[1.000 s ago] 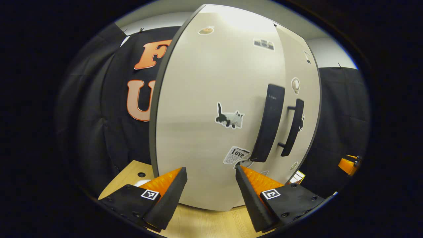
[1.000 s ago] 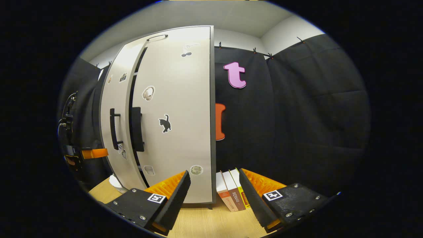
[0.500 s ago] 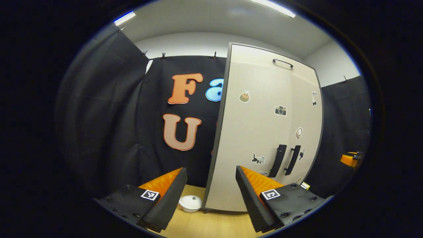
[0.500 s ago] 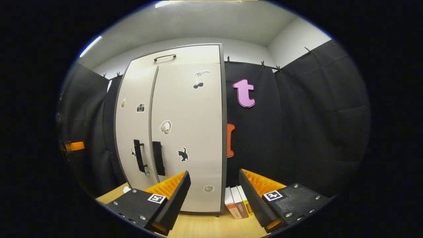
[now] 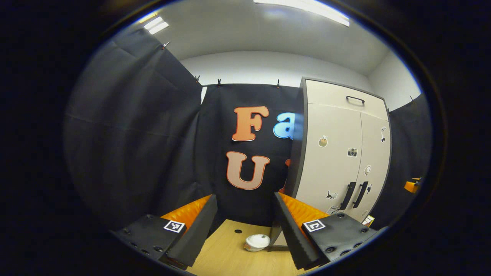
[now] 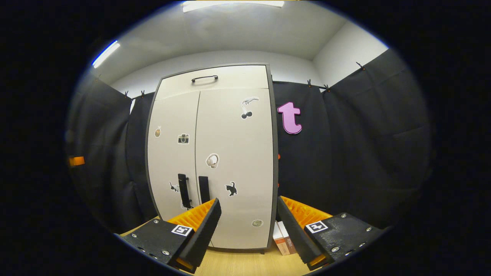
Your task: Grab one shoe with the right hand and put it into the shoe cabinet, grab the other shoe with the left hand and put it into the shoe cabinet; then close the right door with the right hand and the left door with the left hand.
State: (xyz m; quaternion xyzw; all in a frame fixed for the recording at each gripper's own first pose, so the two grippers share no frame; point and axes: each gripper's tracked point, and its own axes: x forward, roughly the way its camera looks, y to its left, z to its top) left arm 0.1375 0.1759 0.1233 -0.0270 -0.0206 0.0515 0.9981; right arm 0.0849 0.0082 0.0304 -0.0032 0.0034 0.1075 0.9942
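Both doors of the shoe cabinet (image 6: 215, 161) appear closed; left claw (image 5: 245, 226) and right claw (image 6: 248, 226) stand wide, empty; task looks complete.

The wooden table (image 5: 226, 257) carries the shoe cabinet (image 6: 234, 161), a white bowl (image 5: 257, 242) and books (image 6: 284, 242).

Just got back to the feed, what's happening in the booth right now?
A person holds both tools open and empty, away from the cabinet. Its left door and right door look shut, with no shoe on the table. The left tool and right tool touch nothing.
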